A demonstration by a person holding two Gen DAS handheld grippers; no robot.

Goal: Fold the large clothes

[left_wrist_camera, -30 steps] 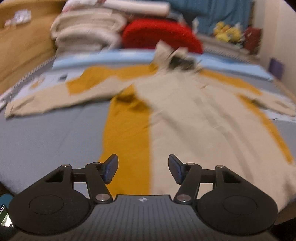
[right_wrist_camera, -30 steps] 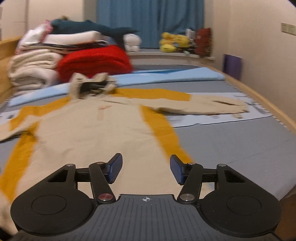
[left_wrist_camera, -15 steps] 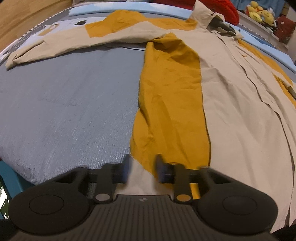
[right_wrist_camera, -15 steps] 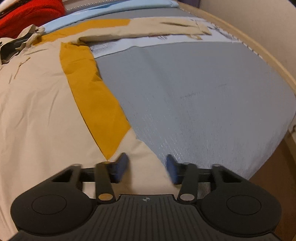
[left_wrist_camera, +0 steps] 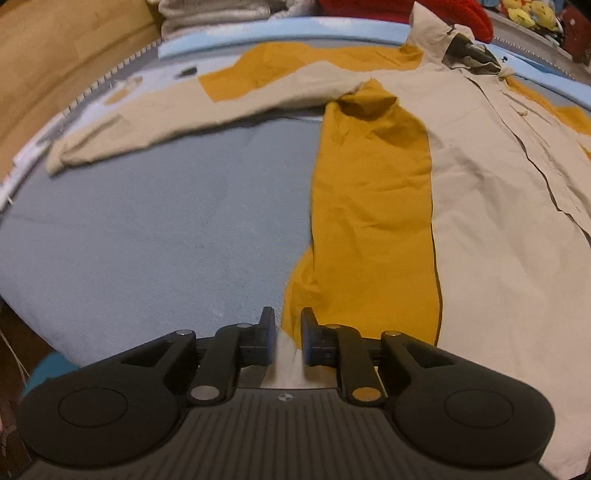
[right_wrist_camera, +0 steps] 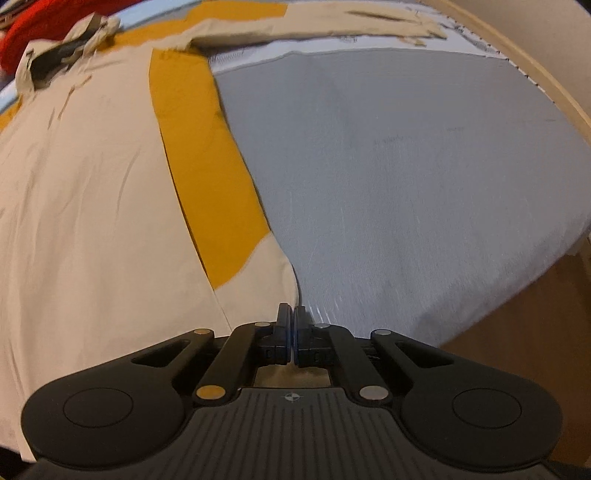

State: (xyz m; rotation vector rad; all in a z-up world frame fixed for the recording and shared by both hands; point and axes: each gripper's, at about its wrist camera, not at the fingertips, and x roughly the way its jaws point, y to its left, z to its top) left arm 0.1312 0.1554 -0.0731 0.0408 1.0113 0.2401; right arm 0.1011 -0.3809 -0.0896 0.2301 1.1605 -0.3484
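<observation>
Pinching the soft, light shirt (left_wrist_camera: 480,206), spread on the bed ahead, I had the left gripper (left_wrist_camera: 287,339) and right gripper (right_wrist_camera: 292,332) clenched on its near hem corners.

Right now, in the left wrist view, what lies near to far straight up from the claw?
left claw pinching the shirt hem → mustard side panel → beige sleeve → mustard shoulder patch → light blue sheet edge → folded pale blankets

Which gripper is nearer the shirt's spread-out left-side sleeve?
Left. The left gripper grips the hem on the sleeve's side; the right gripper sits at the opposite hem corner.
</observation>
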